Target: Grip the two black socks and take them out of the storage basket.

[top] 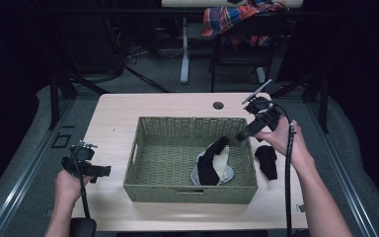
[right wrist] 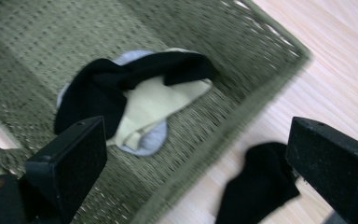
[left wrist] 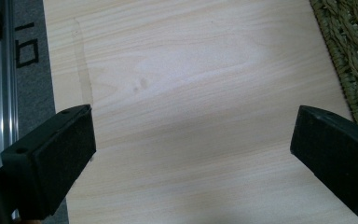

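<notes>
Currently both tools released: right tool over basket right rim; black sock outside it, long axis along that rim; left tool left of basket.

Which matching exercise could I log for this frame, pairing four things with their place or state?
Things:
1. green woven rectangular basket
2. black sock outside the basket
3. pile of black, cream and grey socks
4. left gripper

Places or states:
A. lying on the bare wooden table, right of the basket
B. open over bare wood, holding nothing
C. standing in the middle of the table
D. resting inside the basket, toward its right side

Pairs: 1-C, 2-A, 3-D, 4-B
</notes>
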{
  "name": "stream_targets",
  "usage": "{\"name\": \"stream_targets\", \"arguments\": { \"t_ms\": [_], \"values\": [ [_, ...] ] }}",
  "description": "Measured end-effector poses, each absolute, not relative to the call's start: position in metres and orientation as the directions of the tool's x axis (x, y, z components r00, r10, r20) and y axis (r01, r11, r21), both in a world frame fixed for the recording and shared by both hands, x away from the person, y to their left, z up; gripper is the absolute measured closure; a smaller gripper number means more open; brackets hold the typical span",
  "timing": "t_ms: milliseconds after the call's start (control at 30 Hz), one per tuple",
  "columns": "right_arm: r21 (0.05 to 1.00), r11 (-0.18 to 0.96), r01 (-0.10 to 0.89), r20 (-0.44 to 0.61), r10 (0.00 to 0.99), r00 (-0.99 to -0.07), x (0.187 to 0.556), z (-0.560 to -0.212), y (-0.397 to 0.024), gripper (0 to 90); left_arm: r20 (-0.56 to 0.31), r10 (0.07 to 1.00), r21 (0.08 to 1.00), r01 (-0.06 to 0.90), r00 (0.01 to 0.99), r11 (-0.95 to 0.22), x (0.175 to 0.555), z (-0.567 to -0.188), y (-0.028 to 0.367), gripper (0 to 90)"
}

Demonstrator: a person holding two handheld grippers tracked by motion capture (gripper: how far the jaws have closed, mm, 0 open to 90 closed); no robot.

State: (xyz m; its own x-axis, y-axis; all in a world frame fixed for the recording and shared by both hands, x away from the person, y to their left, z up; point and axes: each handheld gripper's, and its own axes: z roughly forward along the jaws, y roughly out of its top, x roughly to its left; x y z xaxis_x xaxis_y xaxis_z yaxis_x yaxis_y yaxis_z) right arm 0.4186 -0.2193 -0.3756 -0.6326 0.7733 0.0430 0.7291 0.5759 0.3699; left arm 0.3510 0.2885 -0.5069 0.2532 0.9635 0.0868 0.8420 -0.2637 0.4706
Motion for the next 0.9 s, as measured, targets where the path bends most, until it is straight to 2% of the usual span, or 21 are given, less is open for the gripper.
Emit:
{"name": "stream_targets", "arguments": {
  "t_ms": [300, 500, 567, 733, 900],
  "values": [
    [0.342, 0.648, 0.681, 0.065, 0.706, -0.705, 0.431, -0.394, -0.180, 5.1, 0.083, 0.964, 0.469, 0.844, 0.253, -0.262, 0.351, -0.507, 0.289, 0.3],
    [0.298, 0.713, 0.635, 0.043, 0.655, -0.755, 0.435, -0.410, -0.157, 2.8, 0.083, 0.963, 0.466, 0.845, 0.255, -0.264, 0.352, -0.508, 0.289, 0.3],
    [0.281, 0.729, 0.624, 0.048, 0.639, -0.768, 0.437, -0.418, -0.146, 6.0, 0.081, 0.963, 0.465, 0.845, 0.257, -0.265, 0.352, -0.508, 0.289, 0.3],
    [0.250, 0.755, 0.607, 0.051, 0.615, -0.787, 0.440, -0.431, -0.136, 7.2, 0.079, 0.963, 0.465, 0.845, 0.257, -0.264, 0.352, -0.508, 0.289, 0.3],
    [0.207, 0.784, 0.585, 0.028, 0.593, -0.805, 0.443, -0.455, -0.123, 14.3, 0.081, 0.963, 0.465, 0.845, 0.257, -0.264, 0.352, -0.508, 0.289, 0.3]
  ]
}}
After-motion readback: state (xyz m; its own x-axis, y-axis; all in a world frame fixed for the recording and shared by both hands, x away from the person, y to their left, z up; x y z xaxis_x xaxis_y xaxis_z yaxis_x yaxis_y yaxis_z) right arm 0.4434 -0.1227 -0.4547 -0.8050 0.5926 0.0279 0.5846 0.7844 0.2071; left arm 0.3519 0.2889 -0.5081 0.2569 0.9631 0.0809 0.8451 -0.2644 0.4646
